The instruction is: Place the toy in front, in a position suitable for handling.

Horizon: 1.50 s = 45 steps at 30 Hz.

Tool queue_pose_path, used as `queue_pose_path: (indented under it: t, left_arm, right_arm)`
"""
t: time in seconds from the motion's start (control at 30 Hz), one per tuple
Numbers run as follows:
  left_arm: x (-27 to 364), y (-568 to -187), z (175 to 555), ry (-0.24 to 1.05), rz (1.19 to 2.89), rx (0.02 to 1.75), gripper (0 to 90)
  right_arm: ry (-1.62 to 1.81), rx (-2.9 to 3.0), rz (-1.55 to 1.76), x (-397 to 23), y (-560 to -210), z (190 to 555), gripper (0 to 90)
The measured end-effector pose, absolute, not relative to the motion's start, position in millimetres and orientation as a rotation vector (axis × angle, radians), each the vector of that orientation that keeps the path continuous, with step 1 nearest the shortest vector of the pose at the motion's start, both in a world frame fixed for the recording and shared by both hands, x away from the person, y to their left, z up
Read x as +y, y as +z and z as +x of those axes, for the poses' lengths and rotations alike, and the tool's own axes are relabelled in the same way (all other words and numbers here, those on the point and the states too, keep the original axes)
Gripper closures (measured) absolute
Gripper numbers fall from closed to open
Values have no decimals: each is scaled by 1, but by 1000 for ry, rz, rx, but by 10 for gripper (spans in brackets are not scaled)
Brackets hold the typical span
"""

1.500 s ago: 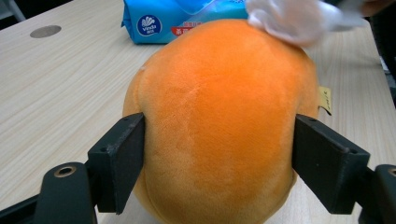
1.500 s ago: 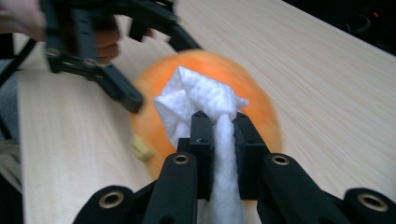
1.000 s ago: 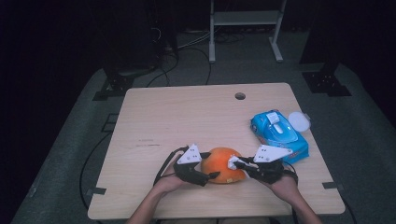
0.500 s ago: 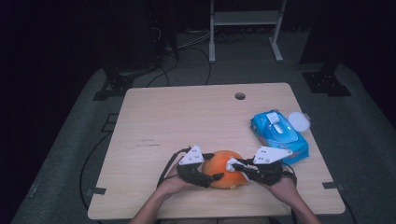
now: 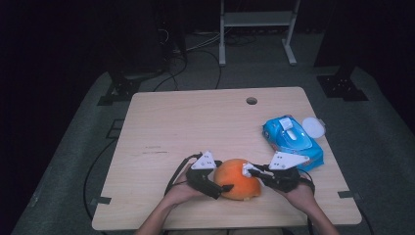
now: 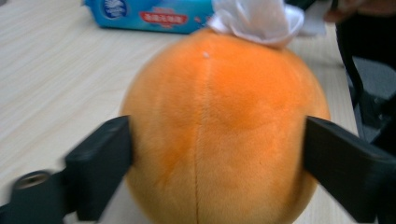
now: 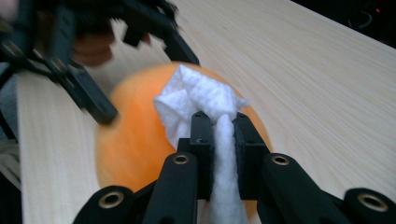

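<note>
Your left tongs [image 6: 212, 177] straddle the orange plush ball [image 5: 237, 178], which sits on the desk [image 5: 195, 122] near its front edge; their jaws have just been opening, with the ball between them, and I cannot tell whether the pads press it. Your right tongs [image 7: 219, 135] are clenched on a white wipe [image 7: 198, 100] laid against the ball's top. A blue wipes pack [image 5: 292, 142] lies near, to the right

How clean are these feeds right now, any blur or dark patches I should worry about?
High view: table evenly lit, surroundings nearly black. Left gripper view: orange plush ball reasonably sharp, wet-wipe pack behind it soft, lower left jaw motion-smeared. Right gripper view: white wipe crisp, the left gripper beyond it blurred.
</note>
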<state>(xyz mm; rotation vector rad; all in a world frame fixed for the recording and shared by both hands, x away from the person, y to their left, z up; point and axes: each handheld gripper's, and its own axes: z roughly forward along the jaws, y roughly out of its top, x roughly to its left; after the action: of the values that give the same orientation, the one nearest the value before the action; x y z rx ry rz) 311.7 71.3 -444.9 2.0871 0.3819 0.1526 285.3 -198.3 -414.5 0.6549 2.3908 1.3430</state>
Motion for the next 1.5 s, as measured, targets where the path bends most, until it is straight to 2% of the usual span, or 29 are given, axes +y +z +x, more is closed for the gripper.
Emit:
queue_pose_path:
  t: [0.1, 0.2, 0.43, 0.63, 0.77, 0.83, 0.87, 0.9, 0.93, 1.03, 1.17, 1.3, 1.37, 1.43, 1.5]
  left_arm:
    - [67, -437, 301, 314, 2063, 301, 291]
    - [60, -432, 292, 459, 2037, 234, 332]
    - [69, -438, 299, 374, 2031, 258, 282]
    - [63, -437, 294, 390, 2050, 215, 278]
    - [68, -437, 301, 335, 2046, 302, 139]
    - [69, -437, 306, 299, 2057, 347, 113]
    - [70, -438, 308, 269, 2058, 360, 121]
    - [70, -440, 307, 275, 2056, 344, 175]
    - [69, -440, 306, 293, 2058, 327, 231]
    - [63, -437, 298, 354, 2057, 270, 311]
    - [63, -433, 295, 353, 2057, 248, 282]
    - [64, -440, 306, 259, 2082, 350, 107]
    - [64, -442, 306, 267, 2090, 354, 130]
    - [64, -438, 303, 302, 2097, 341, 229]
    - [60, -433, 299, 343, 2093, 311, 275]
  right_arm:
    - [1379, 2386, 609, -186, -409, 280, 800]
    - [1430, 2360, 569, -180, -400, 276, 800]
    - [1341, 2359, 629, -197, -411, 285, 800]
    - [1354, 2347, 632, -194, -410, 283, 800]
    - [1334, 2361, 622, -192, -411, 284, 800]
    - [1317, 2357, 636, -195, -411, 285, 800]
    - [1323, 2353, 644, -197, -411, 285, 800]
    - [1325, 2349, 652, -198, -410, 285, 800]
    - [1329, 2344, 651, -197, -409, 284, 800]
    - [1369, 2340, 605, -188, -405, 281, 799]
    - [1354, 2347, 580, -182, -400, 276, 801]
    - [1330, 2345, 612, -190, -405, 280, 801]
    - [1345, 2346, 632, -192, -406, 283, 800]
    - [1341, 2342, 630, -189, -404, 281, 801]
    - [1354, 2336, 618, -185, -402, 278, 801]
